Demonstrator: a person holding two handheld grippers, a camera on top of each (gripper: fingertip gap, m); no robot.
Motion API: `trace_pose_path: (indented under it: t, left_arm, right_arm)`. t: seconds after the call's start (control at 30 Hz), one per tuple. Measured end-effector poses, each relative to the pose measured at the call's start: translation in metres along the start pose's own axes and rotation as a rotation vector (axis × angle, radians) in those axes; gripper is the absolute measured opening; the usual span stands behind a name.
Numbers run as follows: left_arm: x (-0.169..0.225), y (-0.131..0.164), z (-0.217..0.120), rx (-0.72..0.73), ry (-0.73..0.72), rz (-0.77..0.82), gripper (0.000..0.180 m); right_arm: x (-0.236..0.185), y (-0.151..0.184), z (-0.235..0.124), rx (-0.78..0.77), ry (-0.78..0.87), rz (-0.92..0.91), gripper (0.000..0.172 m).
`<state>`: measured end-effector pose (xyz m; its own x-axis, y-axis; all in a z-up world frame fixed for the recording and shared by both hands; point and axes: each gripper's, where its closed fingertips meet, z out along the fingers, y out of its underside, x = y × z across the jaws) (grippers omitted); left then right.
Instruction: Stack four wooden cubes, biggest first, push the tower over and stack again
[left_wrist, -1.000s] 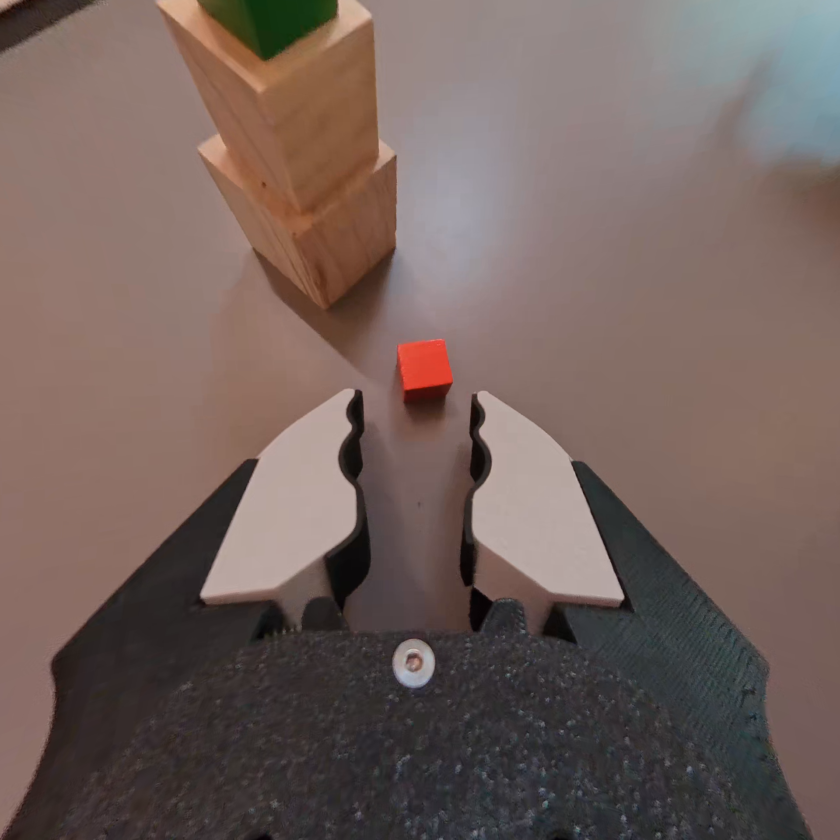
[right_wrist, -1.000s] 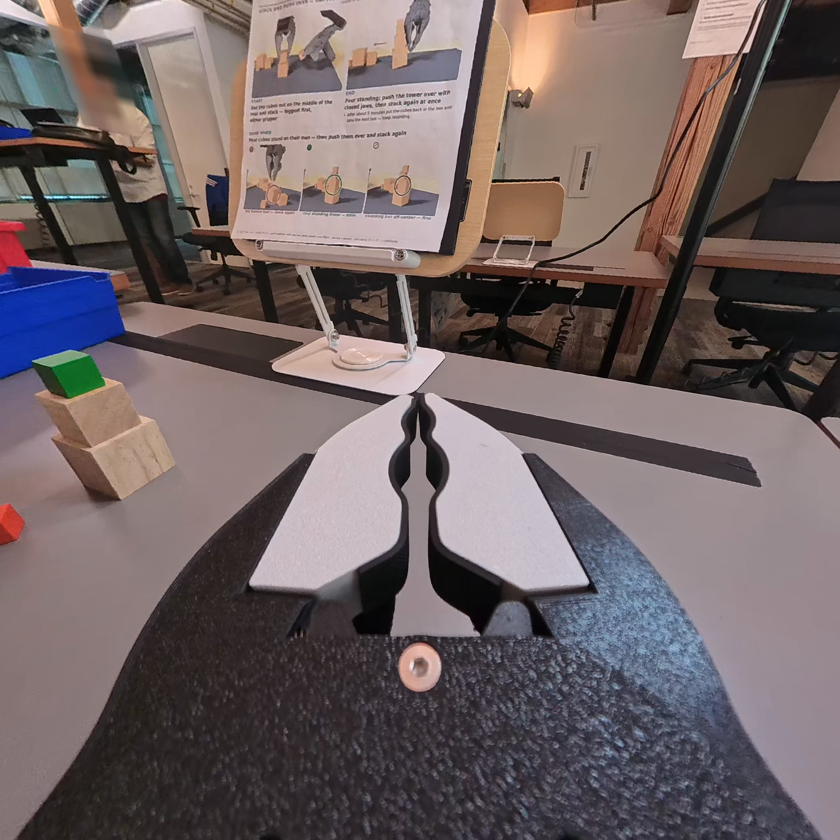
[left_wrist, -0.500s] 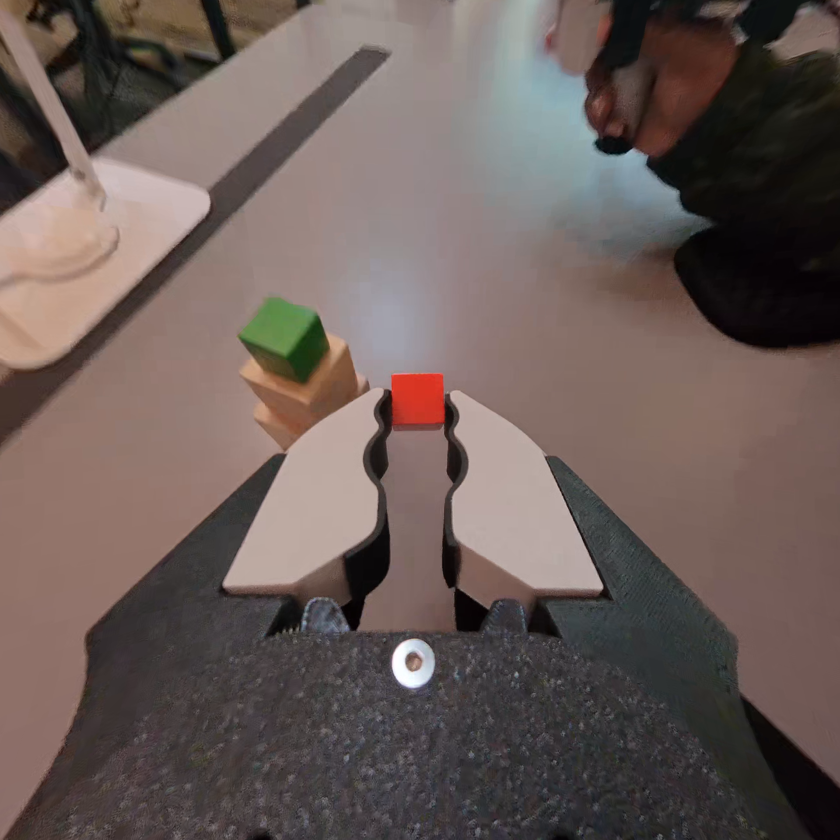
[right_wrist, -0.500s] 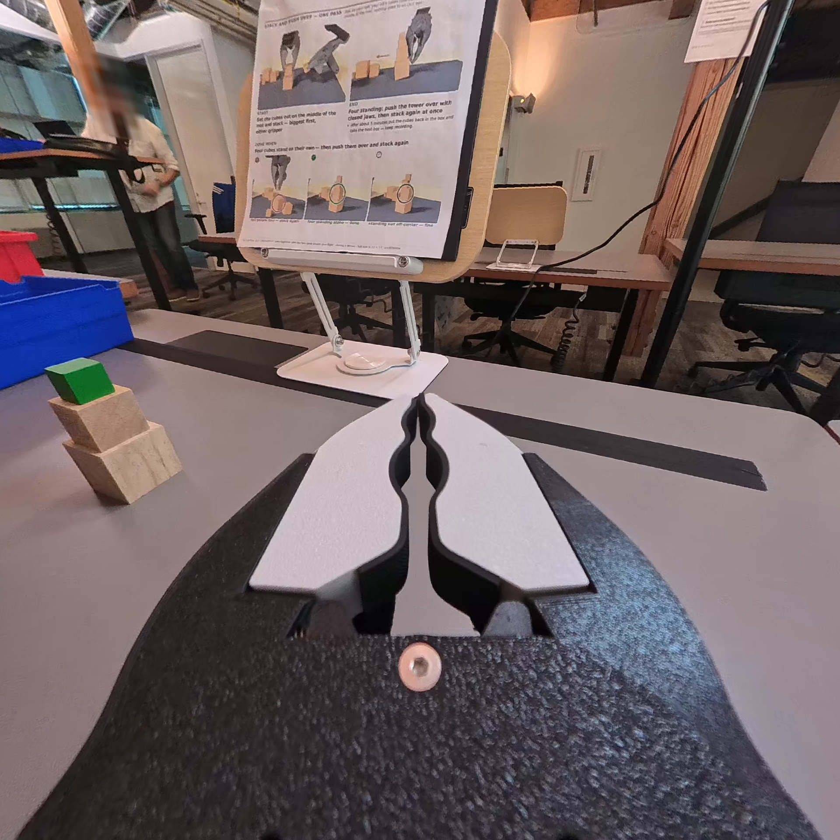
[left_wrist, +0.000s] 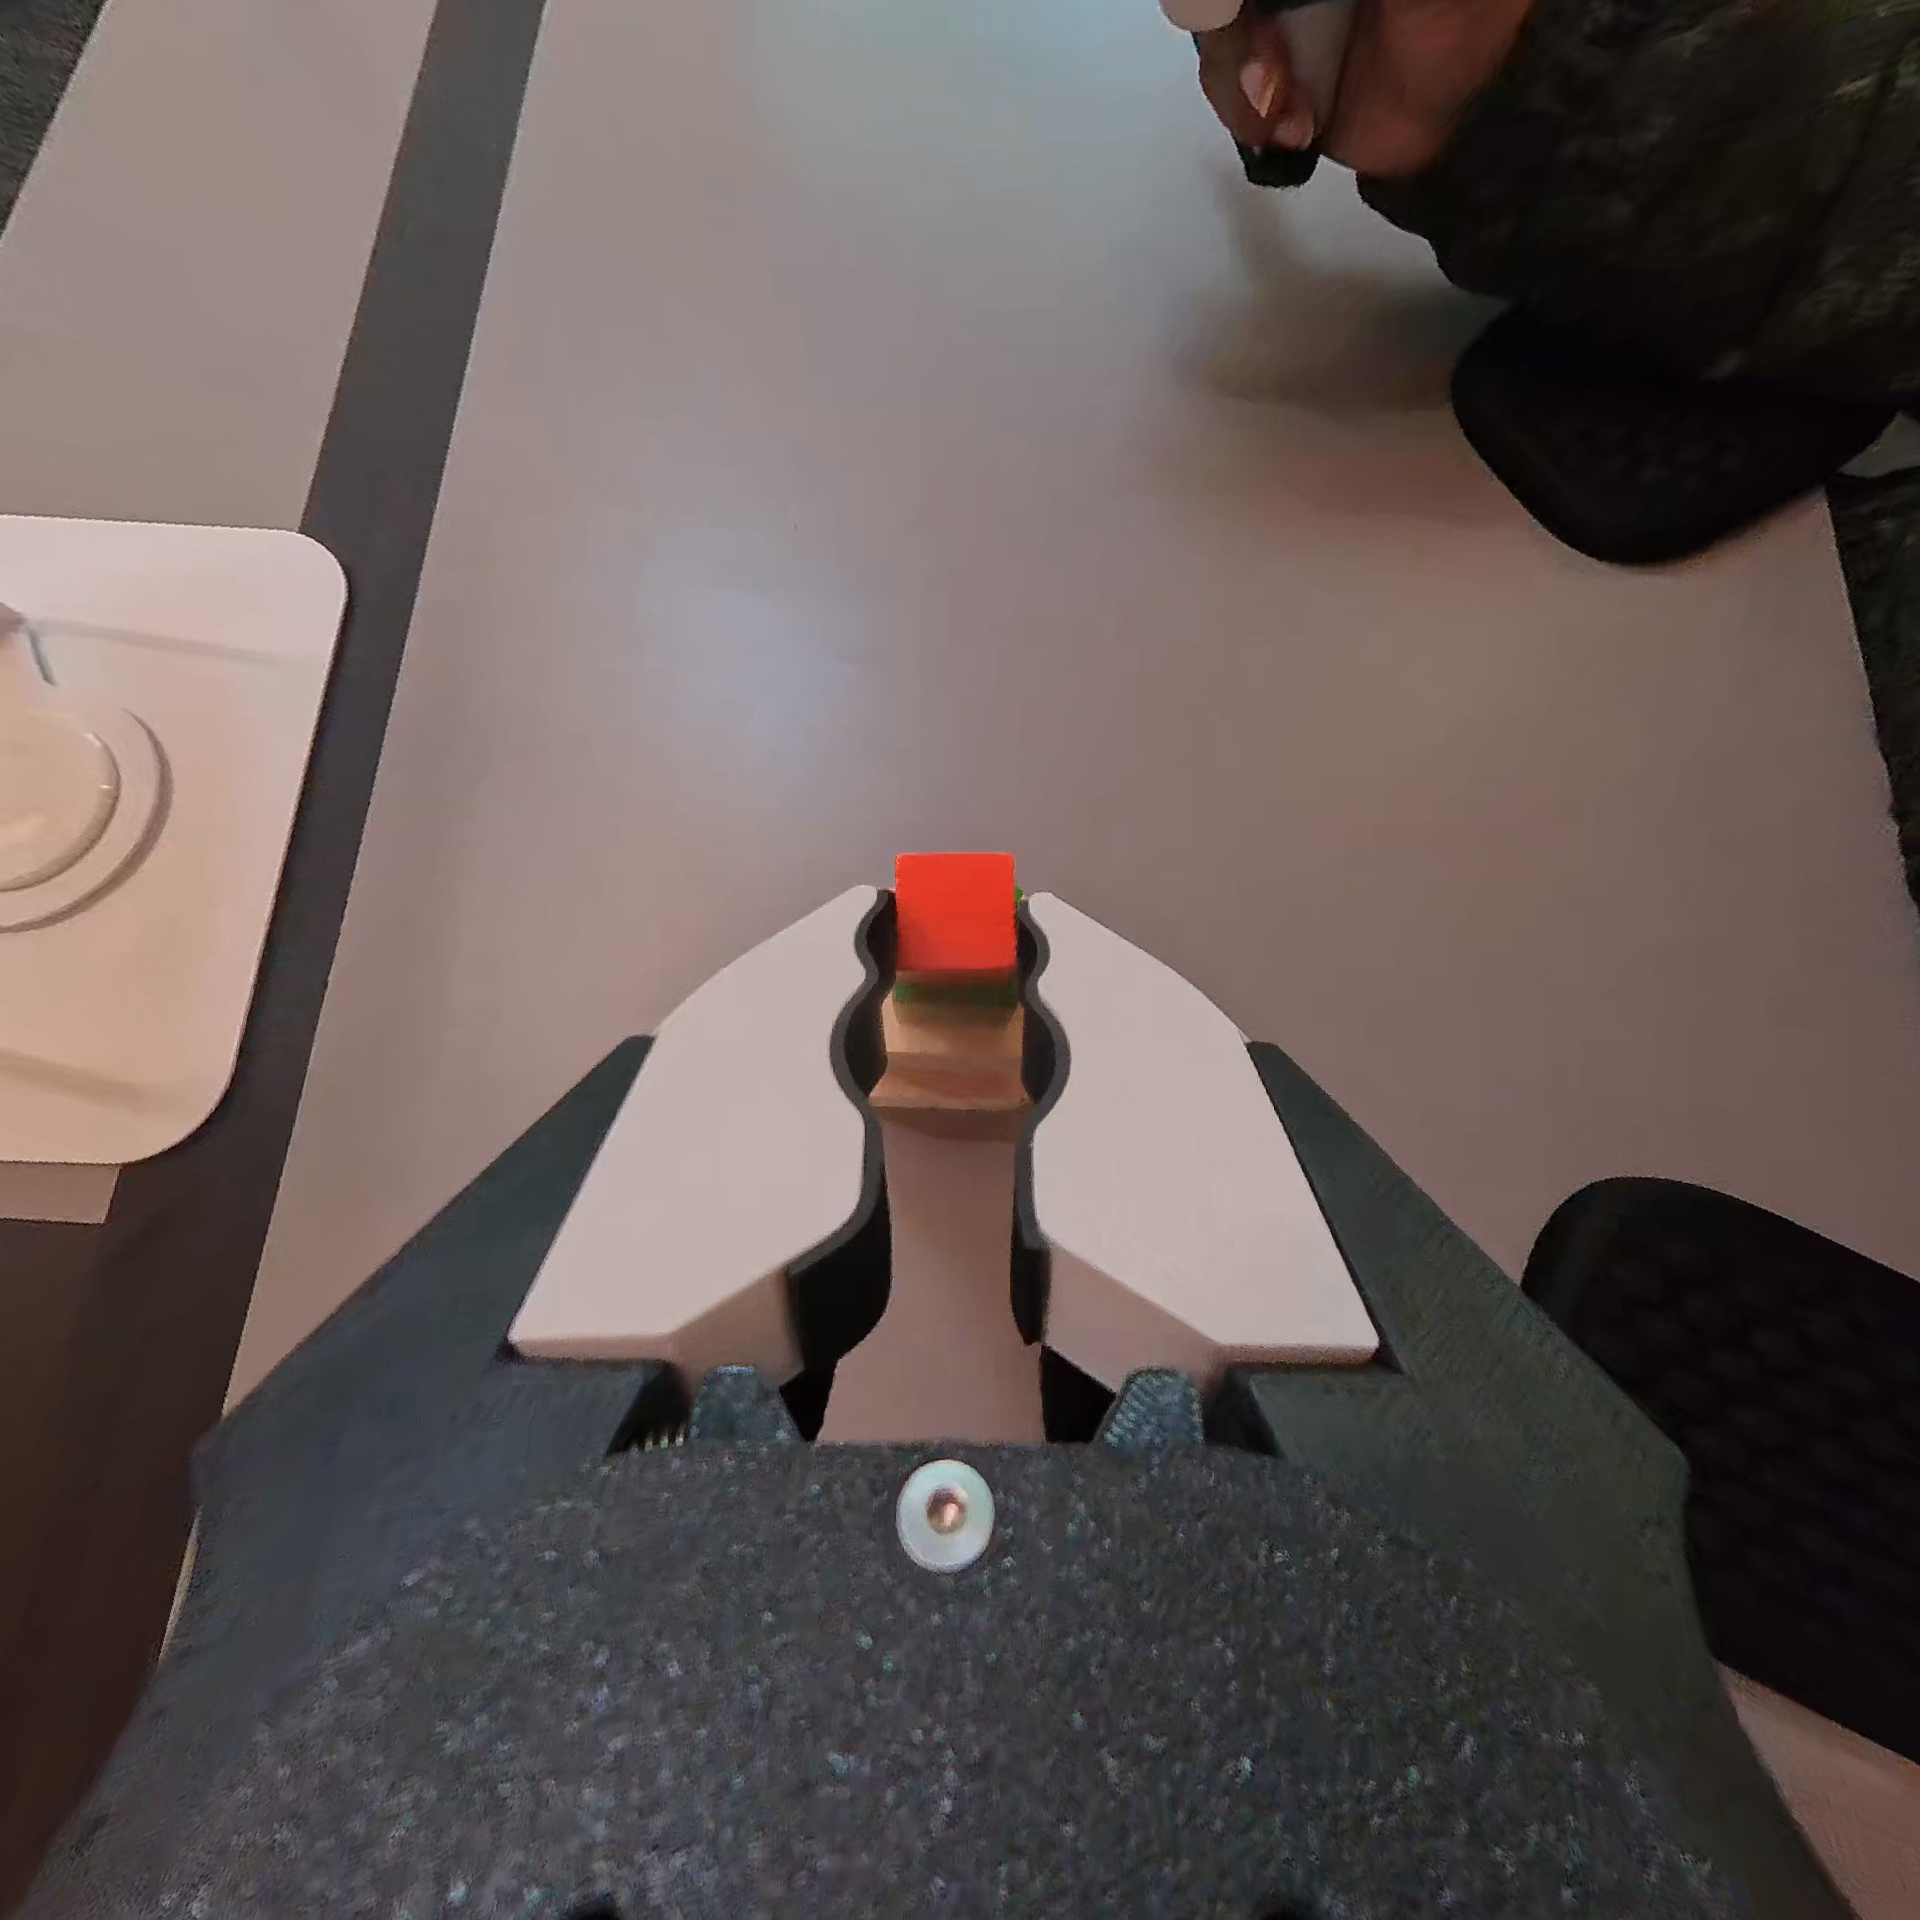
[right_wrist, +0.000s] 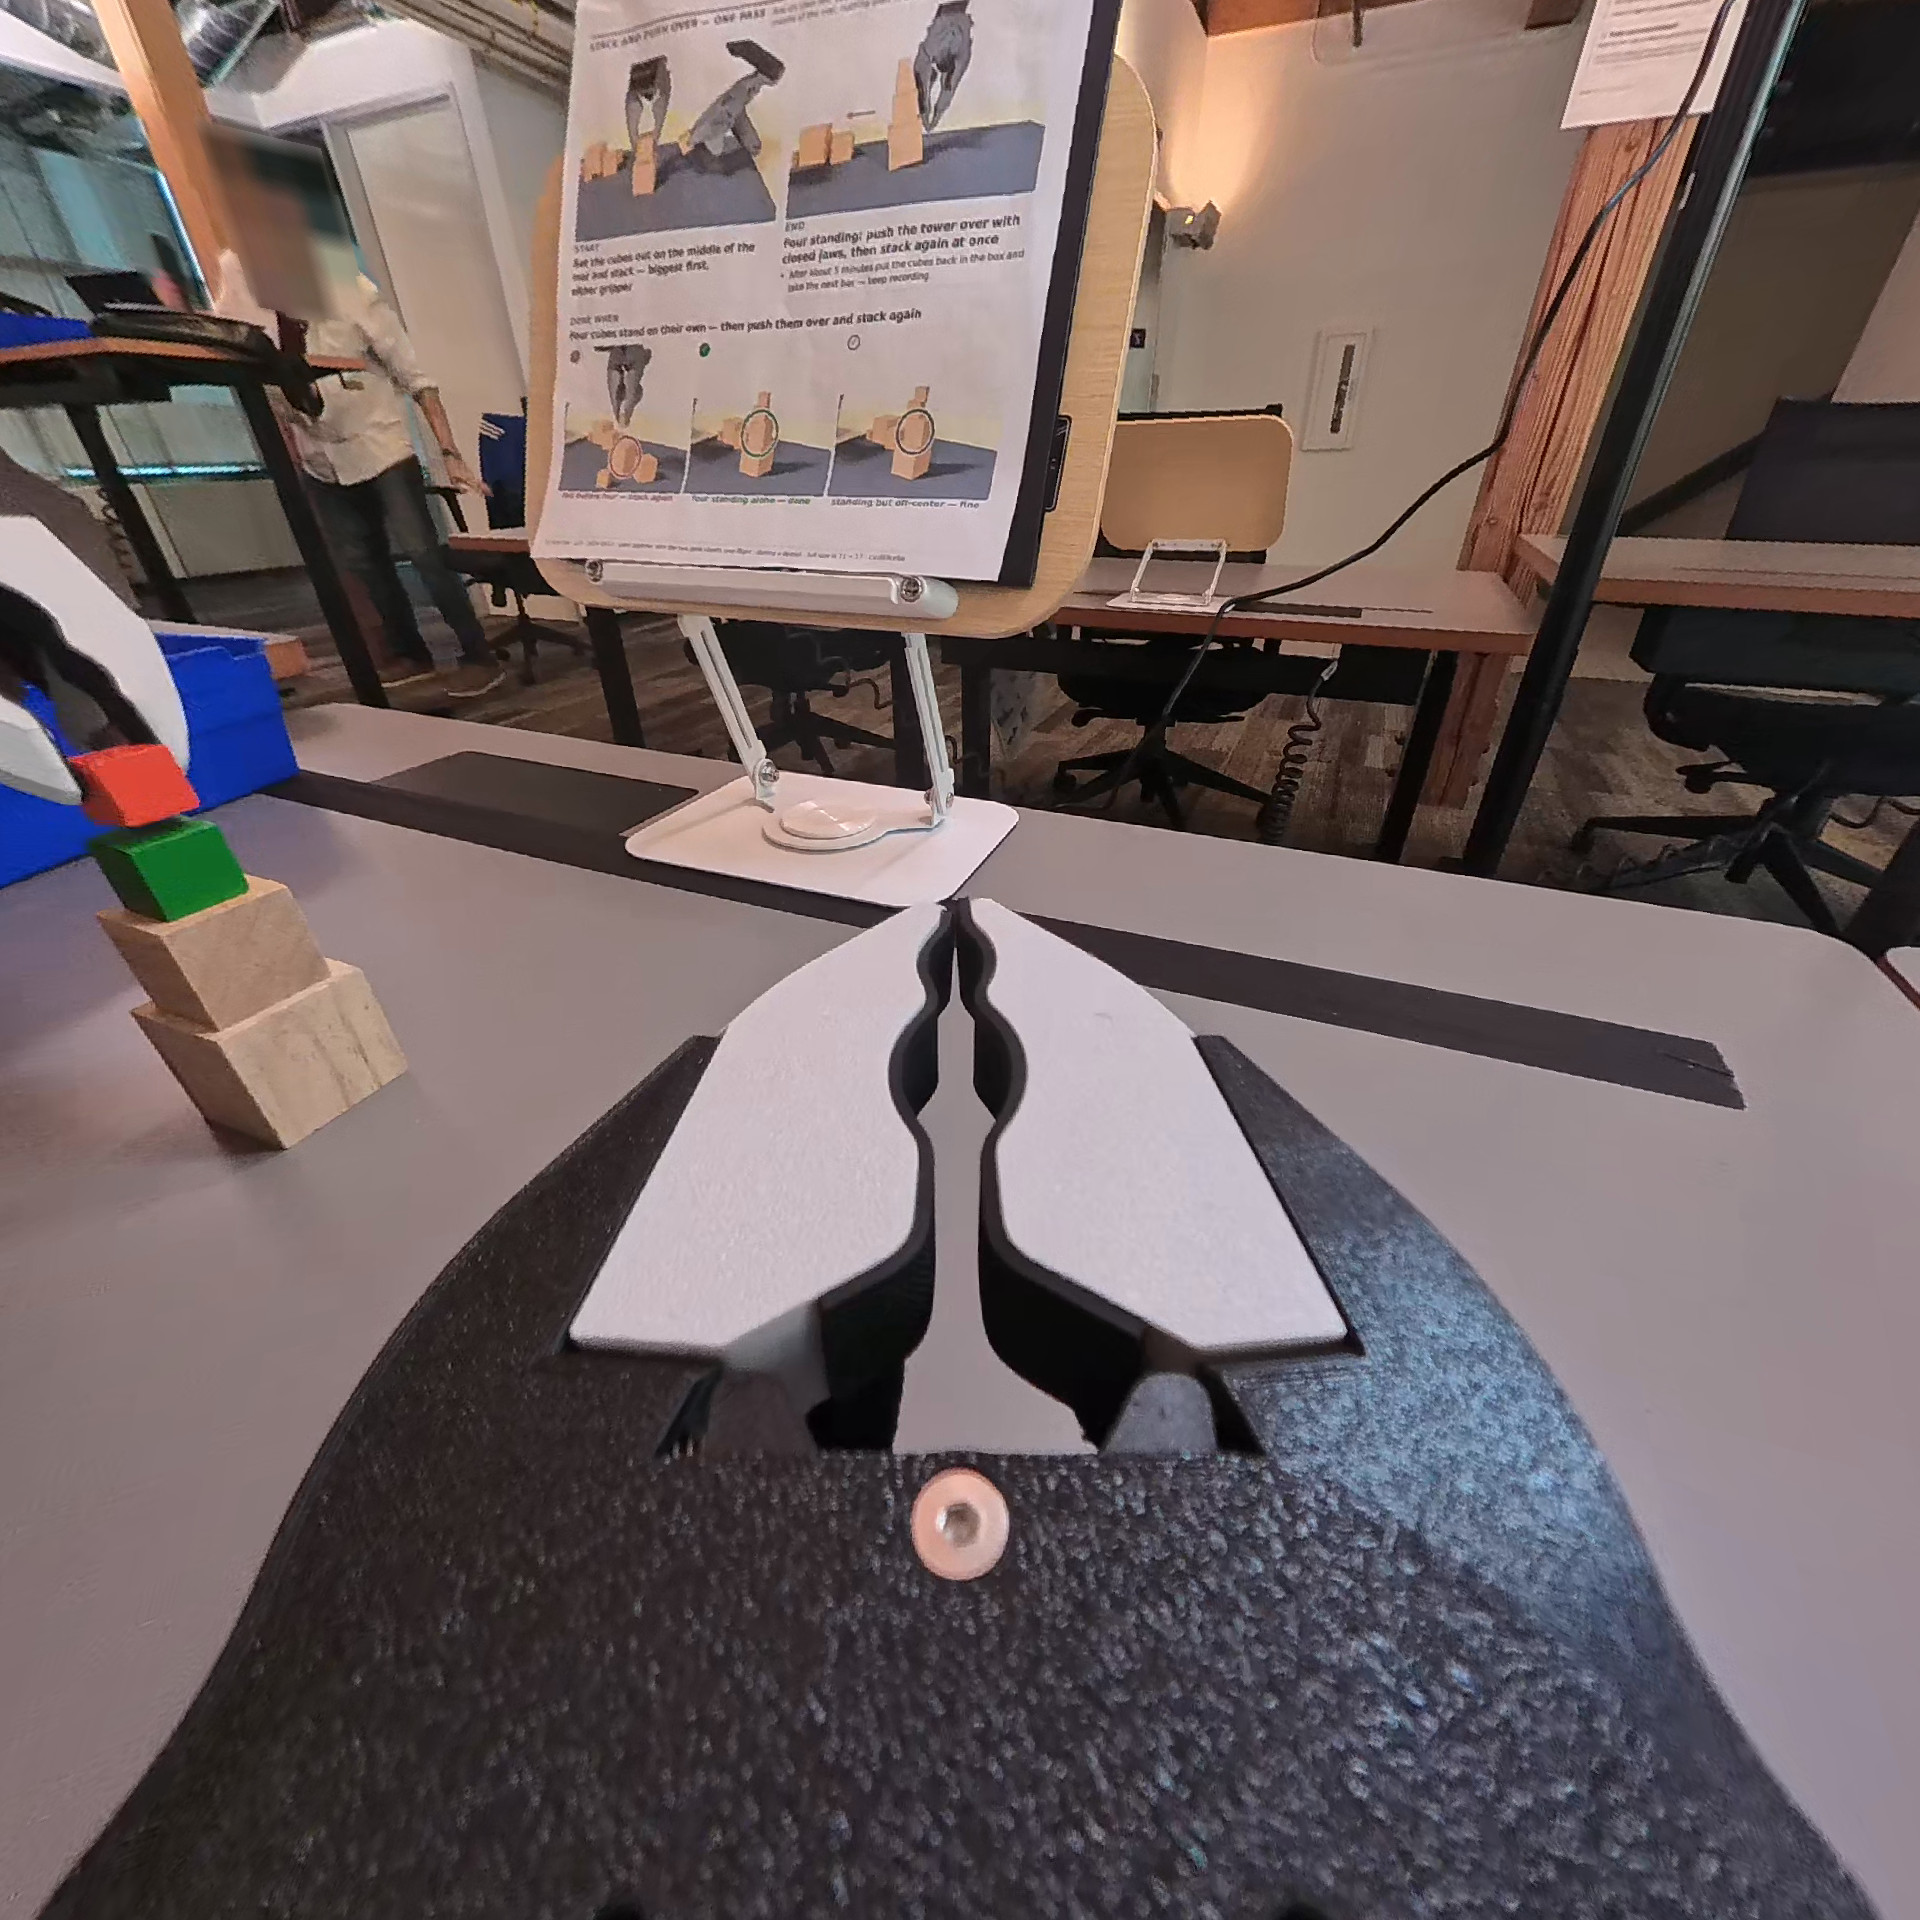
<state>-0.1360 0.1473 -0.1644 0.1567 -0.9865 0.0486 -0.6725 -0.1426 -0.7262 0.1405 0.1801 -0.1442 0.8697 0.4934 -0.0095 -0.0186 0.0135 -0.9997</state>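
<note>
Two grippers show. The left gripper (left_wrist: 954, 914) is clamped on a red cube (left_wrist: 954, 912), both pads pressed against its sides at the very fingertips. Straight beneath the cube, seen through the gap between the fingers, stands a stack: a green cube (left_wrist: 951, 994) on top, then a small wooden block (left_wrist: 951, 1031), then a larger wooden block (left_wrist: 948, 1089) on the grey table (left_wrist: 935, 468). From the right wrist view the red cube (right_wrist: 135, 781) hangs just above the green cube (right_wrist: 171, 864); whether the two touch is hard to tell. The stack steps outward toward its base, each piece turned a little against the next.

The right gripper (right_wrist: 956, 914) has its fingertips pressed together on nothing, held low over the table with the stack well off to its left. Directly ahead of it sits the white base of a stand (right_wrist: 821, 831) carrying a printed sheet (right_wrist: 821, 270). A blue bin (right_wrist: 223, 717) lies behind the stack, farther left. In the left wrist view a hand (left_wrist: 1309, 94) in a dark sleeve is far ahead to the right.
</note>
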Motion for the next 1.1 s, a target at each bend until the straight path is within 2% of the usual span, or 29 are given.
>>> trace_pose_path:
  t: [0.7, 1.1]
  left_arm:
    - [0.003, 0.005, 0.005, -0.073, 0.051, 0.042, 0.024]
    - [0.003, -0.006, -0.007, -0.016, 0.015, 0.053, 0.026]
  right_arm:
    - [-0.001, 0.004, 0.002, -0.012, -0.006, -0.007, 0.0]
    - [-0.001, 0.004, 0.002, -0.011, -0.006, -0.008, 0.0]
